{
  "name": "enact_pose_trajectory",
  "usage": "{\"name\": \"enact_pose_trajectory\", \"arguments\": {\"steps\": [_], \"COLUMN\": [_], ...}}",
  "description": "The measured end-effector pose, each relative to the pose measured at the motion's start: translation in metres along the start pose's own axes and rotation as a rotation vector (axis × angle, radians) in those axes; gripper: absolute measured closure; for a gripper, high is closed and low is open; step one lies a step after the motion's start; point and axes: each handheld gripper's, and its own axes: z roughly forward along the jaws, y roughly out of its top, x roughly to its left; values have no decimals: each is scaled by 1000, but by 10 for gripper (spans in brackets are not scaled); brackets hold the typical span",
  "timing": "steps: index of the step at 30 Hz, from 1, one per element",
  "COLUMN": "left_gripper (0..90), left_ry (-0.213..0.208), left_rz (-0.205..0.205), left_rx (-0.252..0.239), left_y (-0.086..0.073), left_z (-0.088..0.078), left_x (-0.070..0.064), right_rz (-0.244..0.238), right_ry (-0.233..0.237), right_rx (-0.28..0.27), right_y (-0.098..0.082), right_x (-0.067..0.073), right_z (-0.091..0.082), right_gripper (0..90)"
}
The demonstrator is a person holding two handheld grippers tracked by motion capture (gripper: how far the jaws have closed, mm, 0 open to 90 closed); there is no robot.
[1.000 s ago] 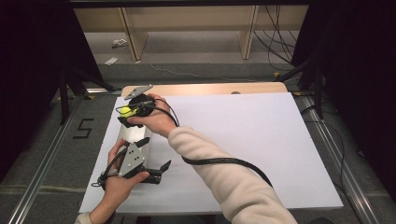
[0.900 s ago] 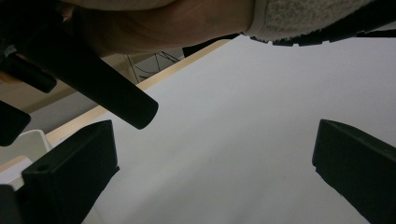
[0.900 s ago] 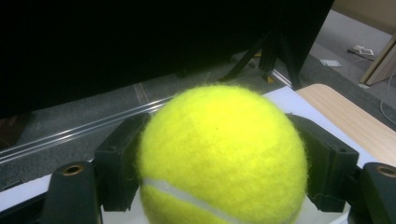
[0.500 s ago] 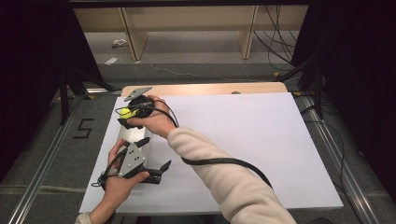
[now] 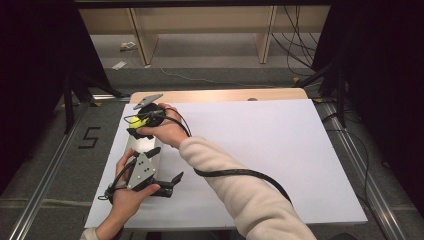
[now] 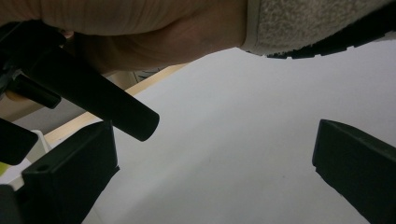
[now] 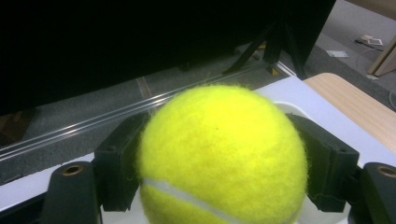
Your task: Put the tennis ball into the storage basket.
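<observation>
White table covering (image 5: 260, 150) is being worked over at its near-left corner, where a tennis ball (image 7: 219, 154) is being clamped by the right gripper (image 5: 136, 121), already grasped, not yet released, while the left gripper (image 5: 167, 184) is being held spread apart nearby

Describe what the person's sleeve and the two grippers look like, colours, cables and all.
The right arm wears a cream, fleecy long sleeve. The left gripper has blocky black jaws and a grey three-cornered plate with dark dots on top. The right gripper is black too, with its own grey plate. A thick black cable trails across the sleeve.
</observation>
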Motion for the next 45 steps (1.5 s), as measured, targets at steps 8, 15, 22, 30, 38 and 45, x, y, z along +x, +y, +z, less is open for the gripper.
{"name": "enact_pose_trajectory", "arguments": {"steps": [8,15,22,30,38,45], "left_gripper": [0,0,0,0,0,0], "left_ry": [0,-1,-3,-5,-9,-8], "left_rz": [-1,0,-5,5,3,11], "left_rx": [0,2,2,6,6,4], "left_y": [0,0,0,-1,-1,0], "left_z": [0,0,0,0,0,0], "left_x": [0,0,0,0,-1,-1], "right_rz": [9,11,11,14,29,23], "right_ry": [2,7,13,12,4,6], "right_rx": [8,14,24,29,29,33], "right_y": [-3,-5,-8,-11,-11,-12], "right_x": [-2,-2,-2,-3,-6,-4], "right_z": [2,3,7,10,10,12], "right_gripper": [265,265,265,264,265,264]}}
